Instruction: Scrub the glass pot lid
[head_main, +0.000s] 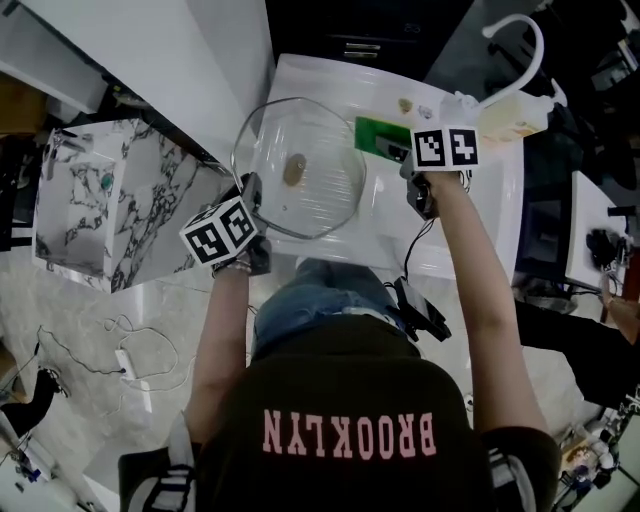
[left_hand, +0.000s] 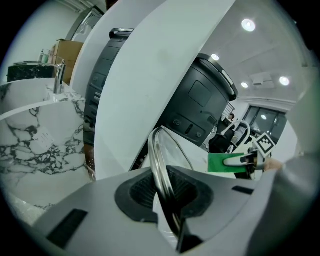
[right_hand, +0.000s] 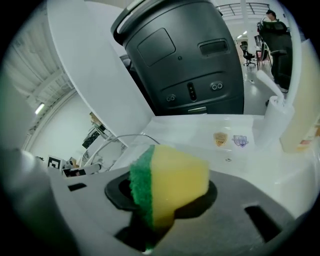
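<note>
White desk (head_main: 330, 80), marble block (head_main: 100, 200) beside. Held over it: glass pot lid (head_main: 300, 170), metal rim pinched in left gripper (left_hand: 167, 192). Probably stiff, breakable, slippery once wet; best held by the rim. Right gripper (right_hand: 167, 200) squeezing green-and-yellow sponge (right_hand: 167, 180). Legible: "BROOKLYN" across shirt (head_main: 350, 435); desk emblems unreadable.

Clear glossy glass lid (head_main: 300, 170) — metal-rimmed, rough porous foam sponge (right_hand: 170, 180)

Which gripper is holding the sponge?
The right gripper, shut on the yellow-and-green sponge; the left gripper clamps the rim of the glass lid instead.
</note>
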